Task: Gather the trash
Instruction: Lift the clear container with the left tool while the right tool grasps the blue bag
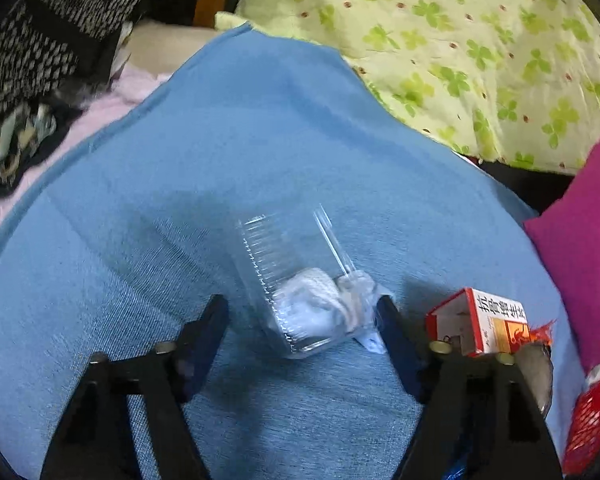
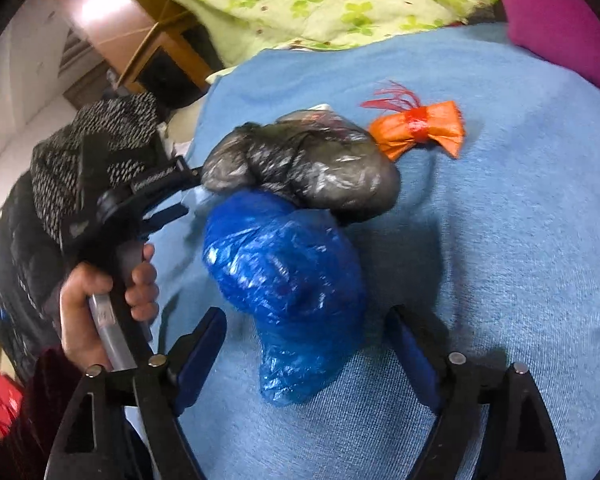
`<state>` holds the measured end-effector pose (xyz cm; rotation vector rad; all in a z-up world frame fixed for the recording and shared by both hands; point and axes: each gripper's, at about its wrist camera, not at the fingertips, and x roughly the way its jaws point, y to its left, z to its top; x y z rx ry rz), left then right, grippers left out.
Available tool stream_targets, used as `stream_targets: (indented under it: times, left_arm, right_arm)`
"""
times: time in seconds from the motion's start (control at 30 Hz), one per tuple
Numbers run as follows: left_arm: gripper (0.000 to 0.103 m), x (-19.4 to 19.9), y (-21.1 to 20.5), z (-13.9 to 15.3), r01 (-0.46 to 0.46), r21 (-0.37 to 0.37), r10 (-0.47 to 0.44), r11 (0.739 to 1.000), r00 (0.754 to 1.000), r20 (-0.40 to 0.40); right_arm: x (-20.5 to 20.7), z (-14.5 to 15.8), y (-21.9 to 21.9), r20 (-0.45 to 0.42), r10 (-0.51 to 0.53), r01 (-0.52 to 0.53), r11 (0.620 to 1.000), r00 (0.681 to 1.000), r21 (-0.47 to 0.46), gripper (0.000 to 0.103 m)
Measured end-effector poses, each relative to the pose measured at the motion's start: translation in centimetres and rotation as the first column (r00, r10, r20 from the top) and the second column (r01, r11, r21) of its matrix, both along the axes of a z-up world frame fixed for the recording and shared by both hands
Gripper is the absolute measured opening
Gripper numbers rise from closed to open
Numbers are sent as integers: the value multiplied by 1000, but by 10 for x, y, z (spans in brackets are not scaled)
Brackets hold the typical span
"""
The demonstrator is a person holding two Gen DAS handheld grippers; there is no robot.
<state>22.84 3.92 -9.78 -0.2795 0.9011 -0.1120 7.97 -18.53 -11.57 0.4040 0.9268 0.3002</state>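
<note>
On the blue blanket [image 2: 500,260], the blue plastic bag [image 2: 288,292] lies straight ahead of the right claw [image 2: 308,344], its narrow tail already between the spread fingers, long axis running away from them. The left claw [image 1: 302,328], equally spread, faces the clear plastic box [image 1: 296,288] holding crumpled tissue, left of the bag.

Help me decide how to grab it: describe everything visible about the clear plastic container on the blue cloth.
The clear plastic container is a thin, transparent ribbed box lying tilted on the blue cloth, lid ajar. Crumpled white tissue sits inside. It lies ahead of the open left gripper, whose right finger looks close to it; contact is unclear.
</note>
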Motion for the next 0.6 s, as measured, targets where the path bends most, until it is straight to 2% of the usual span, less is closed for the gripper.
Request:
stream_targets:
  times: [0.07,0.2,0.27,0.4,0.6]
  left_arm:
    - [56,3,8,-4,-6,-47,4,999,1000,-23]
    - [52,2,14,-5,-5,-72,3,997,1000,-30]
    - [49,-1,12,-2,14,-65,-15,998,1000,-23]
    - [49,-10,6,7,64,-11,-64,998,998,-2]
    - [49,-35,2,18,154,44,-153,987,988,-14]
  right_arm:
    - [-1,0,0,5,8,-8,1000,1000,2,87]
    - [1,0,-6,-14,3,-2,999,1000,41,87]
    - [2,1,-11,-37,-13,16,997,999,70,87]
    - [-1,4,-22,-60,-58,67,987,997,145,87]
    - [-5,20,-31,1,-122,121,984,993,131,87]
